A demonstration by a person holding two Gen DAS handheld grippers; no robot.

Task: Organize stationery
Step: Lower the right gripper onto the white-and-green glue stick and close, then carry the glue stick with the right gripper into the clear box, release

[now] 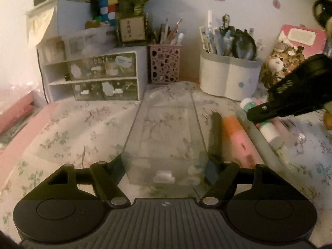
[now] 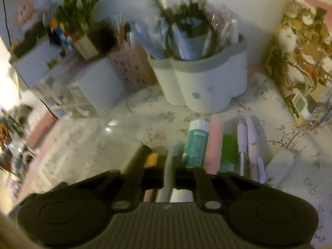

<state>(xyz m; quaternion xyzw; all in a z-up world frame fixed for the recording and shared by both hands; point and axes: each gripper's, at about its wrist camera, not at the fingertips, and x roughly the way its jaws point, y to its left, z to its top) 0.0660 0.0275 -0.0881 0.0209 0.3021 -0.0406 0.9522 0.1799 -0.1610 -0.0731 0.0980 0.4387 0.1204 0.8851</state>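
Note:
A clear plastic tray (image 1: 166, 124) lies on the floral cloth, its near end between the fingers of my left gripper (image 1: 166, 172), which is shut on it. To its right lie a black marker (image 1: 215, 132), an orange-pink highlighter (image 1: 238, 132), a grey pen (image 1: 263, 145) and a green-capped glue stick (image 1: 267, 128). My right gripper (image 2: 169, 178) is shut on the grey pen (image 2: 169, 166); it also shows in the left wrist view (image 1: 290, 101). Beside it lie the glue stick (image 2: 196, 143), a pink stick (image 2: 214, 145), a green highlighter (image 2: 229, 151) and lilac pens (image 2: 251, 145).
A white pen pot (image 1: 228, 76) (image 2: 203, 78), a pink mesh pen cup (image 1: 165, 63), a small drawer unit (image 1: 93, 76) and a potted plant (image 1: 132, 20) stand along the back wall. A patterned book (image 2: 300, 62) leans at the right.

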